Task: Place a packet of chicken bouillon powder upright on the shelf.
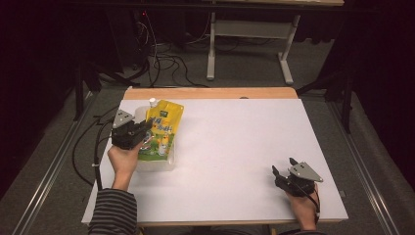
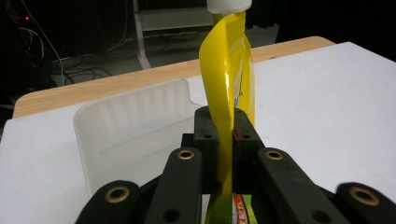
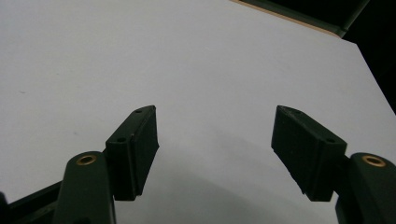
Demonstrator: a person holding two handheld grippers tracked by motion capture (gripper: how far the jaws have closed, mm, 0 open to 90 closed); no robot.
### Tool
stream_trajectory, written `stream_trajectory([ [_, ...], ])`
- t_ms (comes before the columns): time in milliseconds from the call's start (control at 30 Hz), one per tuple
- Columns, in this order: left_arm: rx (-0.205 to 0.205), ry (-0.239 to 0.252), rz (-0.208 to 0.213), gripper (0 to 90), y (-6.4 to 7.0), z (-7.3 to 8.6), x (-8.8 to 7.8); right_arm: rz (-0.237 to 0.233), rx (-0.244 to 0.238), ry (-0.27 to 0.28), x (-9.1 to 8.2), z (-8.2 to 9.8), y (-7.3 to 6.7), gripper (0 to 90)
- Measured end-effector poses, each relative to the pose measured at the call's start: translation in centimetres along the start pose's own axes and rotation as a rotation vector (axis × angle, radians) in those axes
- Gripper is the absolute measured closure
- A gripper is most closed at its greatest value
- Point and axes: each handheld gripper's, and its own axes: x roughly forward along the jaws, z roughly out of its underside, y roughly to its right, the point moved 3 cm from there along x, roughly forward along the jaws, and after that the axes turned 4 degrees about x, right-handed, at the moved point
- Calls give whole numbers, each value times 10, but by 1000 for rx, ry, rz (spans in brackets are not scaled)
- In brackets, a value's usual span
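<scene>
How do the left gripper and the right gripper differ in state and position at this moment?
The left gripper is clamped on the edge of the yellow pouch, over the clear plastic container; the right gripper stands open with nothing between its jaws. In the high view the left gripper sits at the table's far left, the right gripper near its front right corner. Both are black, hand-held and carry a grey plate.

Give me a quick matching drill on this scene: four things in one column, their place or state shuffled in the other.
Things:
1. yellow pouch
2. left tool
3. right tool
4. clear plastic tub

Places or states:
A. jaws apart, nothing between them, over the white table
B. translucent, at the table's left side
C. pinched between two black pads, white cap at its top
D. shut on the pouch

Pairs: 1-C, 2-D, 3-A, 4-B
</scene>
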Motion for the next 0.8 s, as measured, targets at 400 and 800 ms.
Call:
stream_trajectory([
  [400, -25, -37, -23, 786, -9, -2, -4, 0, 1, -4, 0, 0, 0, 320],
  [800, 11, -127, -35, 642, -10, -23, 6, 4, 0, -7, 0, 0, -1, 319],
])
